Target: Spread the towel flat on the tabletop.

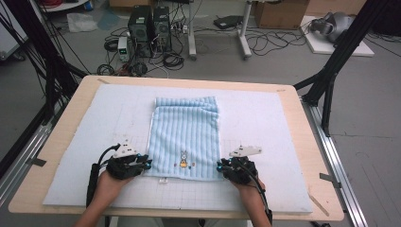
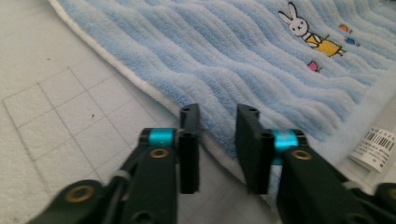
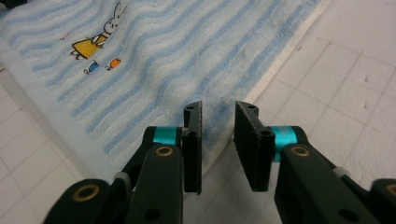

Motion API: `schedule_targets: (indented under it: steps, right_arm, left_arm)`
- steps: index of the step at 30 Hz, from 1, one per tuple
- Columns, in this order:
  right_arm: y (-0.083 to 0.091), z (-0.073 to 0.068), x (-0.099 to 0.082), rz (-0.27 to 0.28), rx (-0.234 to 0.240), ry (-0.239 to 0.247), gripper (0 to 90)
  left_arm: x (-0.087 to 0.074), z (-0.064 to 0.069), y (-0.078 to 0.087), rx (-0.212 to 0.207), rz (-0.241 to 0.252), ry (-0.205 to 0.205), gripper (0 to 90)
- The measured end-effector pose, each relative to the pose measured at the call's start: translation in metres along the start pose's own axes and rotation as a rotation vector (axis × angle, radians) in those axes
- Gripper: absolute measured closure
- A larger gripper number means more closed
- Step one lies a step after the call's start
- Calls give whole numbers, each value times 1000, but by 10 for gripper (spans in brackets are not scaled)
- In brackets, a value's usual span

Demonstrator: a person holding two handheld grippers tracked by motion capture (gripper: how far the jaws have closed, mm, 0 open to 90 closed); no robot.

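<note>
Left gripper (image 2: 217,140) and right gripper (image 3: 218,140) each straddle a near corner of the towel (image 1: 187,137), jaws narrowed, apparently pinching its edge; its long axis runs away from both.

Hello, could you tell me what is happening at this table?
A person holds a gripper in each hand at the near corners of a light blue towel with a rabbit picture, lying on a white mat. The left gripper and the right gripper each have the towel's side edge between nearly closed jaws. The towel lies mostly flat, its far end folded over.
</note>
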State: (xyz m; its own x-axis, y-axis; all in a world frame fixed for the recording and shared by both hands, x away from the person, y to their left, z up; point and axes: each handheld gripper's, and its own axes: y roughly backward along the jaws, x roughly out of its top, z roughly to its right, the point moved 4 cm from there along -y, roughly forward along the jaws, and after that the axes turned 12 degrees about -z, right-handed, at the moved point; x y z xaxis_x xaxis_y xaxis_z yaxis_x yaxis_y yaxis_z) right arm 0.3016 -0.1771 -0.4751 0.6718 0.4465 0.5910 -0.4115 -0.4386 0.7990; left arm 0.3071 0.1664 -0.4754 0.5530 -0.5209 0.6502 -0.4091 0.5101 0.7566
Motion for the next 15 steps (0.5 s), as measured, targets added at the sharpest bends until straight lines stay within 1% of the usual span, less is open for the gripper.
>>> schedule_targets:
  steps: [1,2,3,6,7,8,9,10,12,14,15]
  right_arm:
    - [0,0,0,-4,-2,9,835]
    - [1,-1,-1,-9,-3,20,863]
    - [1,-2,-2,-10,9,26,873]
    - [4,-3,-5,-21,24,31,876]
    - [5,-4,-6,-23,30,37,877]
    - [6,-5,-6,-28,33,44,878]
    - [7,-6,-7,-29,40,52,878]
    - [7,-8,-9,-32,48,54,878]
    - [9,-11,-10,-36,57,59,878]
    - [13,-15,-13,-38,71,63,878]
    - [16,-17,-15,-39,73,67,878]
  left_arm:
    - [0,2,0,3,1,-11,856]
    - [-1,3,1,2,-1,-14,866]
    - [-2,4,2,-9,-3,-12,869]
    - [-10,6,8,-60,-1,8,871]
    - [-12,7,10,-66,0,11,871]
    - [-15,9,12,-82,2,10,871]
    - [-19,10,15,-85,0,2,871]
    - [-20,11,16,-90,3,7,871]
    - [-23,13,20,-102,2,1,871]
    - [-26,16,25,-122,11,3,871]
    - [-28,18,27,-143,23,9,871]
